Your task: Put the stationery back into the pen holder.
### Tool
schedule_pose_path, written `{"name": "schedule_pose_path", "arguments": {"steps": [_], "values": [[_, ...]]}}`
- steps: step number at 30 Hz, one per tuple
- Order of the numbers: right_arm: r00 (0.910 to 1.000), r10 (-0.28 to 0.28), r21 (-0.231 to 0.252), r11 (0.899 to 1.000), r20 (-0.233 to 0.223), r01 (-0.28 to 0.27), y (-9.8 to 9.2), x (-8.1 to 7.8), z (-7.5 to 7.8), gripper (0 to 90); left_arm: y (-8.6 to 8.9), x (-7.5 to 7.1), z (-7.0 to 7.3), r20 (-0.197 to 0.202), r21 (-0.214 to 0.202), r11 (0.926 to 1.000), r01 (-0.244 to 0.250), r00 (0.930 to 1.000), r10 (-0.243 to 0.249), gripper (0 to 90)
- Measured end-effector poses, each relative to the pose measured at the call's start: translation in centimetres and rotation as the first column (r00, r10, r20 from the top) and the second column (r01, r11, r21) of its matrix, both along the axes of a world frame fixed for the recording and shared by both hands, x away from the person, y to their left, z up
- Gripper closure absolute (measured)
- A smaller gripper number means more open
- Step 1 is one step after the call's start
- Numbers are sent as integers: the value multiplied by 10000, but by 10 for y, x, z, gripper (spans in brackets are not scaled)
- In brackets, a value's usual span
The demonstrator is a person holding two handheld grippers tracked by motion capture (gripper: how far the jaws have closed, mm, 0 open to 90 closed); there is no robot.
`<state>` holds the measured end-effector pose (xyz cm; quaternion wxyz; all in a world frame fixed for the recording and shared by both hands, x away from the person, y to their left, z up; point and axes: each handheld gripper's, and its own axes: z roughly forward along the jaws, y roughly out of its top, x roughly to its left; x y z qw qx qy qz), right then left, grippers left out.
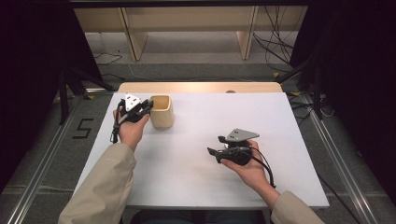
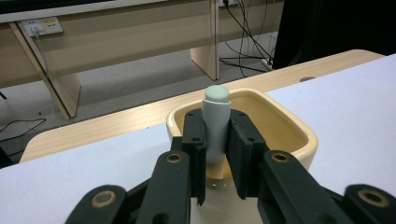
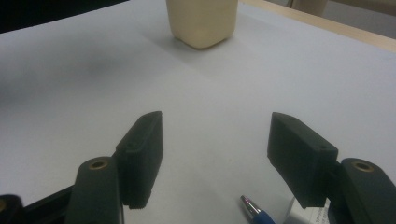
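Observation:
A cream square cup (image 1: 162, 111) (image 2: 280, 128) (image 3: 201, 21) stands at the back left of the white table (image 1: 210, 135). My left gripper (image 1: 148, 104) (image 2: 217, 140) is at the cup's left rim, shut on a grey-white cylinder (image 2: 216, 121) that stands upright between the jaws, its top over the cup's opening. My right gripper (image 1: 214, 145) (image 3: 215, 149) hovers low over the table's middle right, open, with nothing between its jaws. A blue pen tip (image 3: 254, 211) and a white paper label (image 3: 308, 214) lie just under the right gripper.
A light wooden table edge (image 1: 201, 87) runs behind the white surface. Beyond it are wooden bench legs (image 1: 133, 39) and floor cables (image 1: 275, 42). Dark stands (image 1: 63, 88) flank both sides. Bare white surface stretches between the cup and the right gripper.

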<state>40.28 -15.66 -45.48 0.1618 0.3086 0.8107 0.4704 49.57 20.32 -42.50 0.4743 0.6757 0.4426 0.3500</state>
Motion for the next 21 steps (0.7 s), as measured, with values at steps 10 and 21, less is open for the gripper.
{"name": "schedule_pose_path", "arguments": {"steps": [10,21], "values": [[10000,-18,-21,10000,-16,17,0,0,0,366,0,0,-3,-116,-17,10000,3,9999,-3,777],[10000,-18,-12,10000,-2,18,0,0,0,363,0,-2,-6,-199,43,9999,-104,9997,105,726]]}}
